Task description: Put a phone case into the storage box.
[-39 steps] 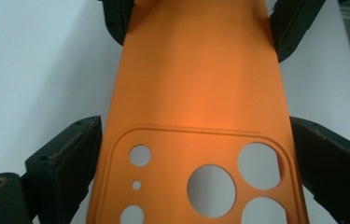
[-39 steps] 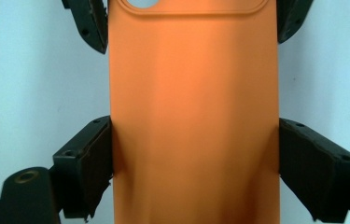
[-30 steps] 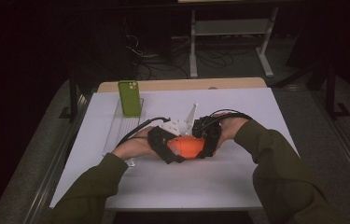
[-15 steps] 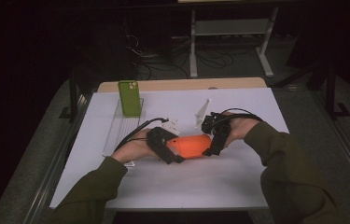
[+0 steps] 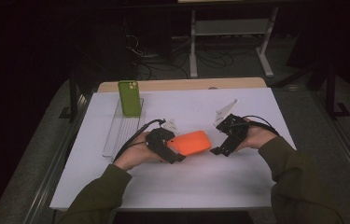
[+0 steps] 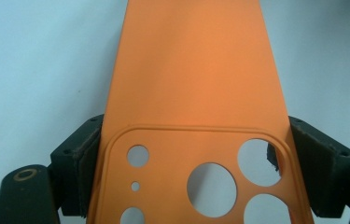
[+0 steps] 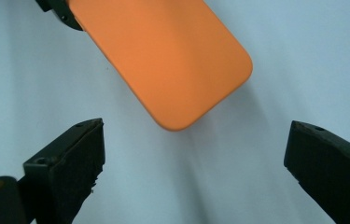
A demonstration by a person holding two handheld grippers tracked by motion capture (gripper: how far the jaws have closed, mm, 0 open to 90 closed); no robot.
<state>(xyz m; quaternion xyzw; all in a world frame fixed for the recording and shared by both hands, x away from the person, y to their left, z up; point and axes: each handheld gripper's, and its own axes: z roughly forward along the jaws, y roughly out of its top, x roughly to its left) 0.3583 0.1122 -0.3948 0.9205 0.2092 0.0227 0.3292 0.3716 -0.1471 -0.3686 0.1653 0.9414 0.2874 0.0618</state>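
Left gripper [image 5: 171, 150]: fingers squeeze the orange phone case [image 5: 191, 143].
Right gripper [image 5: 223, 148]: fingers wide open, holding nothing.
Risk: the soft case may bend and slip out.

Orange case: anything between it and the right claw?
Nothing visible. The right claw is open, with bare white table between it and the free end of the orange case. The left claw is shut on the case's camera end.
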